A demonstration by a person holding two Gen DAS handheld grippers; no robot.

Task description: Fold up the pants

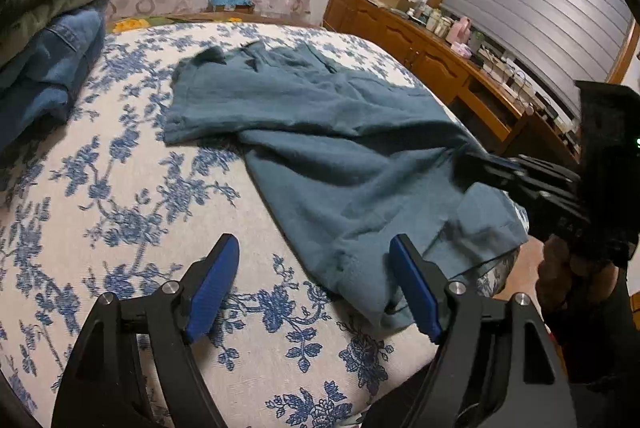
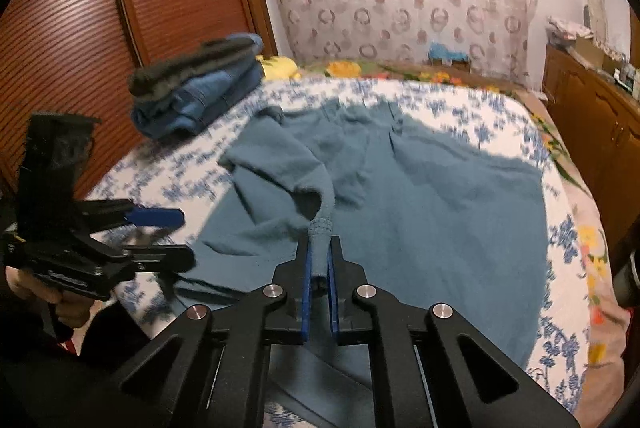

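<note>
Teal pants point(image 1: 320, 132) lie spread and rumpled on a bed with a blue floral cover point(image 1: 120, 208). My left gripper point(image 1: 316, 252) is open and empty, just above the cover at the near cuff of a pant leg. It also shows at the left of the right wrist view point(image 2: 172, 236). My right gripper point(image 2: 319, 252) is shut on a bunched hem of the pants point(image 2: 420, 212) and holds it lifted off the bed. In the left wrist view the right gripper point(image 1: 476, 164) reaches in from the right over the pants.
A stack of folded jeans and dark clothes point(image 2: 196, 88) sits at the bed's far left, also in the left wrist view point(image 1: 48, 44). A wooden dresser point(image 1: 440, 56) with clutter runs along the right. A brown shuttered wardrobe point(image 2: 120, 8) stands left.
</note>
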